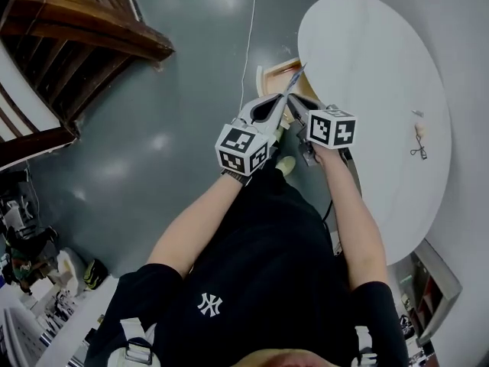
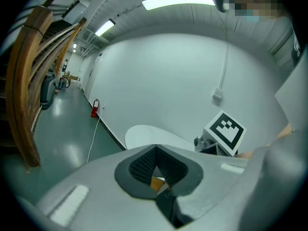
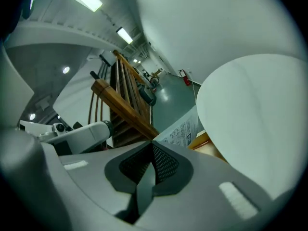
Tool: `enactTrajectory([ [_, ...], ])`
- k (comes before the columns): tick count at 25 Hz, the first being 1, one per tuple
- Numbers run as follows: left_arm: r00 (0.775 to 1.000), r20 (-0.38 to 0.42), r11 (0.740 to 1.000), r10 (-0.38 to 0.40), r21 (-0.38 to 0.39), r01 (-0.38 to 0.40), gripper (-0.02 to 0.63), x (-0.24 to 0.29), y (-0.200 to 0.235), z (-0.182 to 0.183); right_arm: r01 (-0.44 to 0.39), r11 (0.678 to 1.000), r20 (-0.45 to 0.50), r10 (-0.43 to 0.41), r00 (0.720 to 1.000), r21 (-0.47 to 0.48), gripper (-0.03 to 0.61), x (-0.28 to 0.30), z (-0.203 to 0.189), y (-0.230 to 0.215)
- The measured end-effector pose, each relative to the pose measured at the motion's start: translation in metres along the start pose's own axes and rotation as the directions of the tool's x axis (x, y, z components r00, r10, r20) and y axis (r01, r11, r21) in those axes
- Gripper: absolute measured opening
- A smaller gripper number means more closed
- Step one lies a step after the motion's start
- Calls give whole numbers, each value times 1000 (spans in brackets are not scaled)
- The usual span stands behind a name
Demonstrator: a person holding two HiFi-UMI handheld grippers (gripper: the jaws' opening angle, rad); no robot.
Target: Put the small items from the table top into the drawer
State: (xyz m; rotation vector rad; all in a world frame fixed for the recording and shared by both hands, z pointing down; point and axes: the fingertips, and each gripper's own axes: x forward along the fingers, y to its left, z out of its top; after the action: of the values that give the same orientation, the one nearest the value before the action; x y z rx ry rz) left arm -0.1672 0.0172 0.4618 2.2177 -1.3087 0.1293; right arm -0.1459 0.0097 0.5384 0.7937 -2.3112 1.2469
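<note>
Fingers of left gripper (image 2: 155,146) and right gripper (image 3: 153,141) together; drawer (image 1: 263,78) mostly hidden behind them.

place: lab hall | cues: grey floor (image 1: 168,144), strip lights (image 2: 178,0), fire extinguisher (image 2: 94,111)

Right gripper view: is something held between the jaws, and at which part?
Cannot be told: the right gripper is shut, and a printed sheet starts at its tips.

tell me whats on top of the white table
Only one small item, perhaps scissors, shows on the white table, near the edge farthest from the person. The right tool covers part of its near rim.
</note>
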Motion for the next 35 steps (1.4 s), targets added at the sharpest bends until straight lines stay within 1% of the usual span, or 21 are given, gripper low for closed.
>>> enactTrajectory([
  [5, 999, -30, 1000, 13, -20, -13, 0, 13, 20, -5, 76, 994, -99, -84, 992, -83, 28, 26, -12, -22],
  [9, 998, -53, 999, 16, -28, -18, 0, 27, 34, -8, 124, 987, -164, -139, 977, -99, 27, 41, -28, -46],
  [17, 995, -102, 999, 9, -43, -14, 0, 51, 57, -19, 126, 990, -232, -136, 963, -55, 28, 72, -47, -71],
  [19, 994, -110, 999, 4, -44, -9, 0, 55, 58, -19, 145, 988, -247, -156, 956, -62, 51, 74, -50, -77],
  [21, 993, -117, 999, -2, -43, -3, 1, 58, 55, -20, 167, 983, -260, -181, 949, -76, 91, 71, -52, -83],
  [24, 992, -126, 999, -15, -38, 11, 0, 63, 52, -21, 192, 978, -253, -205, 945, -75, 94, 64, -50, -88],
  [28, 989, -137, 999, -46, -22, 43, 0, 68, 43, -22, 224, 972, -211, -233, 949, -66, 66, 50, -44, -90],
  [35, 980, -147, 990, -132, 24, 137, 0, 80, 7, -7, 251, 967, -97, -254, 962, -39, 29, 11, -24, -81],
])
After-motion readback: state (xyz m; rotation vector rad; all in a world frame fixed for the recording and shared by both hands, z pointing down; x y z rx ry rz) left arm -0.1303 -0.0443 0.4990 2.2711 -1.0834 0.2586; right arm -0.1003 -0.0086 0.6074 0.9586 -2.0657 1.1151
